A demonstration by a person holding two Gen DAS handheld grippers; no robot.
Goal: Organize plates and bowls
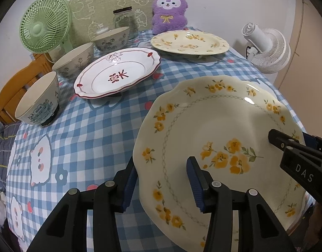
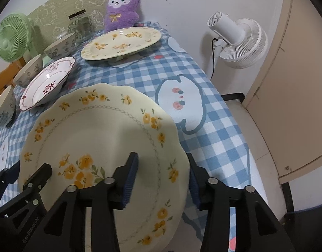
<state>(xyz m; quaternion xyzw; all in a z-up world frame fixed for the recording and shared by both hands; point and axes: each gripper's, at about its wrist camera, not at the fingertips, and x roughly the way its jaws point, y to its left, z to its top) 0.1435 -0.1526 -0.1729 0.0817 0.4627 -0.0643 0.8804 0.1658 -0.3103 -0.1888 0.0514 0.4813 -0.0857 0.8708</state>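
Note:
A cream plate with yellow flowers (image 1: pixel 213 121) (image 2: pixel 98 130) is tilted above the near right corner of the checked tablecloth (image 1: pixel 93 130). My left gripper (image 1: pixel 161 160) straddles the plate's left rim, one finger under it and one on its face, shut on it. On the opposite rim my right gripper (image 2: pixel 161 156) (image 1: pixel 290 137) stands the same way, its pads touching the plate. A matching flowered plate (image 1: pixel 190 42) sits at the far side. To its left are a white plate with red trim (image 1: pixel 116 73) and three patterned bowls (image 1: pixel 37 100) (image 1: pixel 74 61) (image 1: pixel 111 37) in a row.
Along the back stand a green fan (image 1: pixel 44 25), a glass jar (image 1: pixel 125 21) and a purple plush toy (image 1: pixel 169 10). A white fan (image 2: pixel 236 40) stands off the table's right side by a beige door (image 2: pixel 286 84). A wooden chair back (image 1: pixel 16 88) is at the left.

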